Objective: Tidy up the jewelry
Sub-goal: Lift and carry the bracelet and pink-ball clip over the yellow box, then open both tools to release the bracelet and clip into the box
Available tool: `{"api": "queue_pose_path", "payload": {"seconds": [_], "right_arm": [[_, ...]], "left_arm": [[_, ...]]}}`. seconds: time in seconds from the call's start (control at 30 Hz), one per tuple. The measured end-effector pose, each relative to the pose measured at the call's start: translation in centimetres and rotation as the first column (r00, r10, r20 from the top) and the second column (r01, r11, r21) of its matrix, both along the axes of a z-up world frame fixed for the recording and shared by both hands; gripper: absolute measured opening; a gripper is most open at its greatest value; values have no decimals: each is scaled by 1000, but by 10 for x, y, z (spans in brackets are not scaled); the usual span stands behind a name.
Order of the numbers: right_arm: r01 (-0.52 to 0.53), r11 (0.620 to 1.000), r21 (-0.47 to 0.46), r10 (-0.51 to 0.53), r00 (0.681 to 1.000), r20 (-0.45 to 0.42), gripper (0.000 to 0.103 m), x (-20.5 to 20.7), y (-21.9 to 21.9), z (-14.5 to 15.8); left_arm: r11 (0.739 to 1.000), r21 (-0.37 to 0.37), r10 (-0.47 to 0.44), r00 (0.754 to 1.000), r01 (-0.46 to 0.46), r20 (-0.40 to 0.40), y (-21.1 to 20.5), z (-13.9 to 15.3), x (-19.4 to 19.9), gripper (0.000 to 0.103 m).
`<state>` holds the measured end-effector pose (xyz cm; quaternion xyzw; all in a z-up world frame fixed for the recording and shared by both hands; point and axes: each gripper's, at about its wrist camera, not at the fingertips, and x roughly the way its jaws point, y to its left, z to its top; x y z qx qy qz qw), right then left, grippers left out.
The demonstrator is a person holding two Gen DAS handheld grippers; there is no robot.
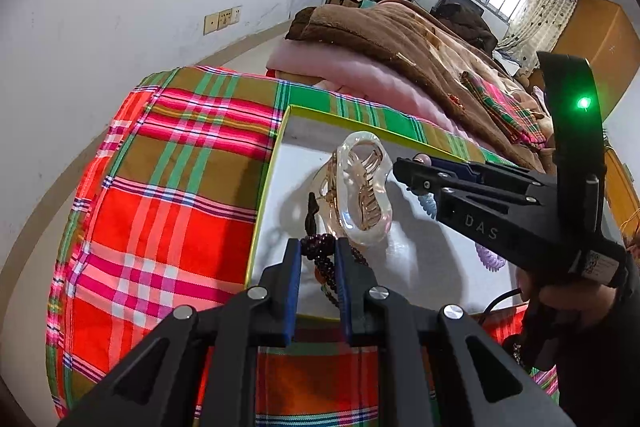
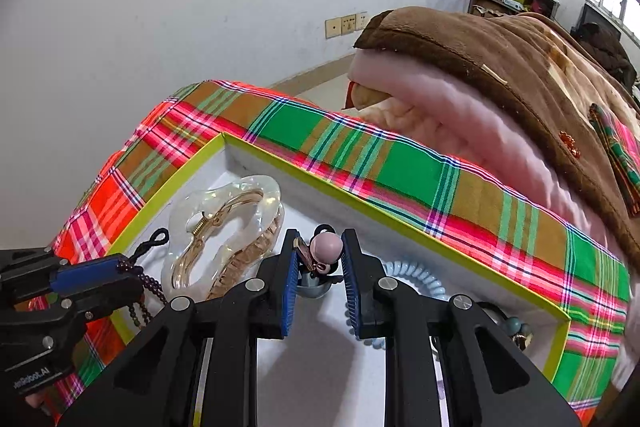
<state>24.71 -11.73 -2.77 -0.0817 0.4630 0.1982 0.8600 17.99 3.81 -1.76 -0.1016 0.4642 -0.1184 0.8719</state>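
Observation:
A white box with a lime-green rim [image 1: 276, 147] [image 2: 280, 157] lies on a plaid cloth. In it a clear hair claw [image 1: 362, 191] [image 2: 224, 227] stands over an amber claw. My left gripper [image 1: 318, 259] is shut on a dark beaded bracelet [image 1: 320, 251] at the box's near edge; it also shows in the right wrist view [image 2: 100, 275], with the beads [image 2: 150, 287] hanging from it. My right gripper [image 2: 320, 263] is shut on a hair tie with a pink ball [image 2: 327, 247] just above the box floor. It shows in the left wrist view [image 1: 412, 171].
A pale blue coil hair tie [image 2: 416, 279] [image 1: 428, 205], a purple coil tie [image 1: 486, 259] and a blue-bead tie [image 2: 516, 327] lie in the box. Folded pink and brown blankets [image 1: 380, 67] [image 2: 500, 87] are piled behind the box. The plaid cloth [image 1: 168, 187] drops off at the left.

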Motion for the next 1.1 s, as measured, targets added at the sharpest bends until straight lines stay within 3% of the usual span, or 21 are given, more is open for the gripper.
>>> {"api": "queue_pose_path", "payload": {"seconds": [0.63,1.1], "right_arm": [[12,1000,-12,-13,996,-83,22,19,4,-12],[14,1000,-27,-16,997,-79,24,20,6,-13]], "left_arm": [[999,31,19,999,-18,-33,3,-11,5,18],[1000,19,15,999,-15,-39,4,-10,6,22]]}}
